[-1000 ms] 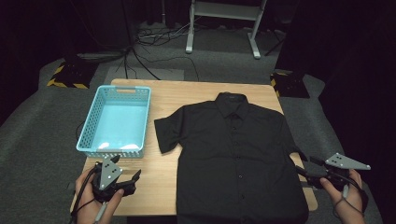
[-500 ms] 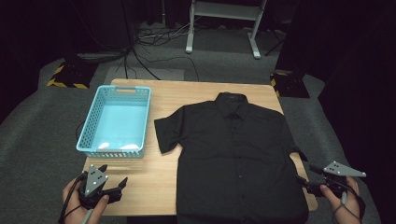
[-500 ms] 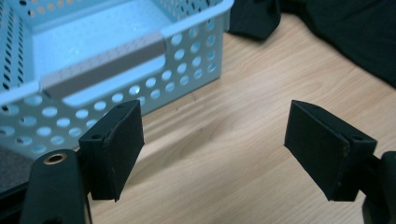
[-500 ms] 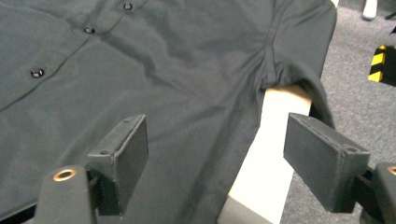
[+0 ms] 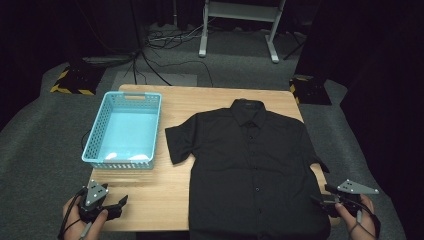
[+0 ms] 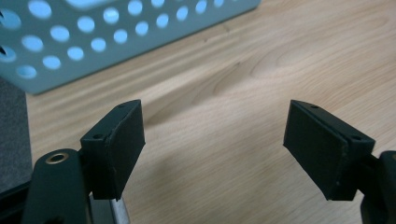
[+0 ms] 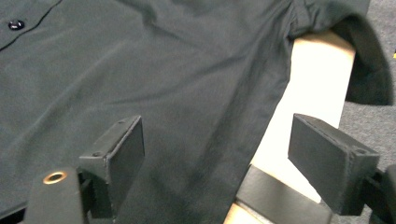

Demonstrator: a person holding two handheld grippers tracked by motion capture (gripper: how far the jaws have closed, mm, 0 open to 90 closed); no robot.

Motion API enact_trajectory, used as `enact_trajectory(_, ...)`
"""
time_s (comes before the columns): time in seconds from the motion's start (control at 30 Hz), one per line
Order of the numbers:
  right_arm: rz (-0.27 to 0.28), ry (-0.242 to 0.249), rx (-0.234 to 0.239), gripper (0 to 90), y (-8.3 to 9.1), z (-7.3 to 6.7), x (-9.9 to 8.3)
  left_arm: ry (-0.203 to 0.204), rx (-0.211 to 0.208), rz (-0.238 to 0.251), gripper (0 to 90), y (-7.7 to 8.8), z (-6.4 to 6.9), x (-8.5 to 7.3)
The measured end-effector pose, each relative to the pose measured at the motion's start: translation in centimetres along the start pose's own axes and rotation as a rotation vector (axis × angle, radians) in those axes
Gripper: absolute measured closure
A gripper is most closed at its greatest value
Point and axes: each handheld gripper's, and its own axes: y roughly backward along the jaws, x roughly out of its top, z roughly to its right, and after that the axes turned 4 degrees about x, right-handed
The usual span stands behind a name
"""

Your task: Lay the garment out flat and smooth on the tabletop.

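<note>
Dark carpet surrounds the wooden table [image 5: 150,200], on which a black shirt [image 5: 250,160] is spread flat, collar away from the person, beside a blue basket [image 5: 95,150]. The right tongs [image 7: 215,158] — jaws apart, just opening — are poised over its near right side seam, nothing gripped. The left tongs [image 6: 212,140], likewise apart, are held above bare wood, well left of the hem — so the right hand is nearer.

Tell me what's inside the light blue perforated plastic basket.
The light blue perforated plastic basket on the wooden table looks empty: its pale floor shows with bright glare patches near the front. The strip just behind its near wall is hidden.
</note>
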Motion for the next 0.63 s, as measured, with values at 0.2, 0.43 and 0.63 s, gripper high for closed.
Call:
enact_trajectory(0.2,0.012,0.000,-0.013,17.6,-0.7,-0.3,-1.3,0.047,-0.023,-0.013,17.7,-0.6,-0.6,-0.9)
enact_trajectory(0.43,0.106,-0.020,-0.067,15.6,-0.8,-1.0,-2.6,0.064,-0.013,0.079,15.4,-1.0,-0.6,-1.8)
enact_trajectory(0.63,0.109,-0.035,-0.082,15.1,-1.0,-1.2,-2.5,0.066,-0.012,0.083,15.4,-1.0,-0.6,-1.9)
